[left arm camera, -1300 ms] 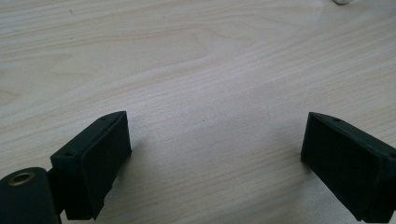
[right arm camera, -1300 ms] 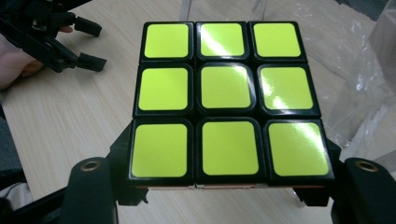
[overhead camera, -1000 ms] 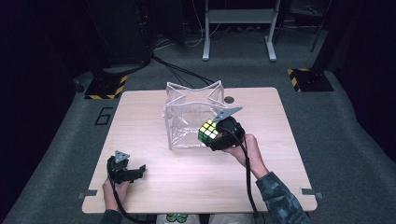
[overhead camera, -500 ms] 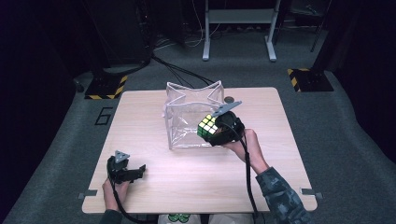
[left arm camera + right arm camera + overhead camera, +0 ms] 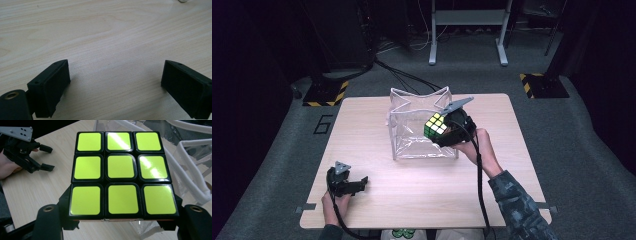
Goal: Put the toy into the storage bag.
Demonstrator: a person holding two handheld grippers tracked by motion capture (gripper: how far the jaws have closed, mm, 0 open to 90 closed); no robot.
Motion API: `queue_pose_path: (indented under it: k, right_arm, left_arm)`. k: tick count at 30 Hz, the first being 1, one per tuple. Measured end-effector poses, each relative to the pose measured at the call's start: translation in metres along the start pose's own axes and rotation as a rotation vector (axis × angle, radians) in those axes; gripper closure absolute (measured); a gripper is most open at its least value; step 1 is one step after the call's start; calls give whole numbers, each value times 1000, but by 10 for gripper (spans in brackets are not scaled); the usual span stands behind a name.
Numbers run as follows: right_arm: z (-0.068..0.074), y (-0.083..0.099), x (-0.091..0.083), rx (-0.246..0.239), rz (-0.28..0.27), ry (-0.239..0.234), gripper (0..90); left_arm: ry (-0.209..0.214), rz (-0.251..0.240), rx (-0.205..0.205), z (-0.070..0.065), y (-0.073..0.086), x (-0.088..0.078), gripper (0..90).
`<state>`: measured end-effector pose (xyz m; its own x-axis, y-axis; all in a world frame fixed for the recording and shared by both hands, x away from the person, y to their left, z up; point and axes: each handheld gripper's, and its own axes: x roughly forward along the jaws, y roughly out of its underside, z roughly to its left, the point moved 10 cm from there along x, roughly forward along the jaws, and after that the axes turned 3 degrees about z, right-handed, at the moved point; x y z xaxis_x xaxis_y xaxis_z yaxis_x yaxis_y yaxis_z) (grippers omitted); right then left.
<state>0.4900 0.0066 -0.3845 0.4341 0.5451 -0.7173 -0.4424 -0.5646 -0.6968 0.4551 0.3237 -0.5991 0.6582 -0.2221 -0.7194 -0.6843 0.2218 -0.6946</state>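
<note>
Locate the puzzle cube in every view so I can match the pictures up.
High view: the puzzle cube sits right of centre, clamped in the right tool at the clear bag.
Left gripper view: not in it; bare table between open jaws.
Right gripper view: the cube's yellow face is central.
Shared landmark: the left tool, upper left in the right gripper view.

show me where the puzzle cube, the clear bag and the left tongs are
puzzle cube (image 5: pixel 122 173), right gripper view, middle yellow sticker.
clear bag (image 5: pixel 412 135), high view, front wall.
left tongs (image 5: pixel 357 182), high view, midway between the tips.
</note>
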Motion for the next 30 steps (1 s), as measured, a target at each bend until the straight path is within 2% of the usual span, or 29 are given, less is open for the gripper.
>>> queue_pose_path:
  k: [6,13,17,23,24,30]
  right_arm:
    - [-3,-6,0,-34,4,3,334]
    - [-6,-13,2,-18,8,11,334]
    - [-9,-17,5,-36,14,9,334]
    - [-12,-22,6,-39,18,9,334]
    - [-12,-23,6,-28,19,11,334]
    - [-15,-30,8,-49,22,18,334]
  left_arm:
    - [1,0,-4,0,0,0,81]
    - [1,-1,-4,0,0,0,81]
    - [1,-1,-4,0,0,0,81]
    - [3,0,-3,-1,0,0,81]
    - [3,0,-3,-1,0,0,81]
    - [3,-1,-2,-1,0,0,82]
